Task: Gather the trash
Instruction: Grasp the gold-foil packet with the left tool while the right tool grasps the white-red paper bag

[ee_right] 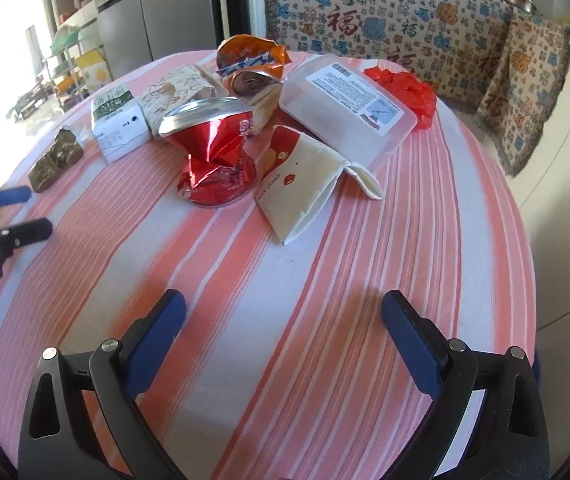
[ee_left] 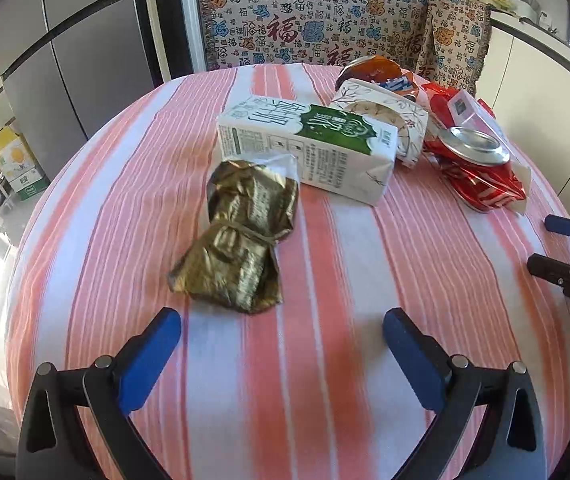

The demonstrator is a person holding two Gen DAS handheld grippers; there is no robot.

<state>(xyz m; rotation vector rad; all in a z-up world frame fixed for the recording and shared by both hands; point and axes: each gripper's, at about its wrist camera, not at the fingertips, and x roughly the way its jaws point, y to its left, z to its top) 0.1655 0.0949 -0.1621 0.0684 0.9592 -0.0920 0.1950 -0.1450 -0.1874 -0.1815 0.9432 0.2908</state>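
Left gripper (ee_left: 283, 330): jaws spread wide, nothing btwn them, over bare cloth at near edge of table. Also seen from right wrist cam at far left (ee_right: 25, 212), jaws apart.
Right gripper (ee_right: 283, 314): wide open too, empty, above striped cloth near table edge. Shows at right edge of left cam (ee_left: 553, 244).
Tablecloth (ee_left: 325, 360): pink/white stripes, covers round table.
Gold wrapper (ee_left: 241, 236): crumpled foil pack, tied round the middle, just ahead of left gripper, closest trash item to it.
Milk carton (ee_left: 309, 144): white w/ green label, lying on its side, just behind gold wrapper, touching it or nearly.
Crushed can (ee_right: 213, 152): red, squashed at waist, silver top tilted, center of pile, ahead of right gripper.
Paper sleeve (ee_right: 305, 176): cream w/ red corner, flattened, just right of crushed can.
Plastic box (ee_right: 345, 108): clear, white label on lid, behind paper sleeve, tilted.
Red bag (ee_right: 409, 88): crumpled, behind plastic box.
Orange wrapper (ee_right: 251, 62): torn open, far side of pile.
Patterned paper cup (ee_right: 177, 88): on its side btwn milk carton and orange wrapper.
Bench cover (ee_left: 317, 12): patterned fabric behind table.
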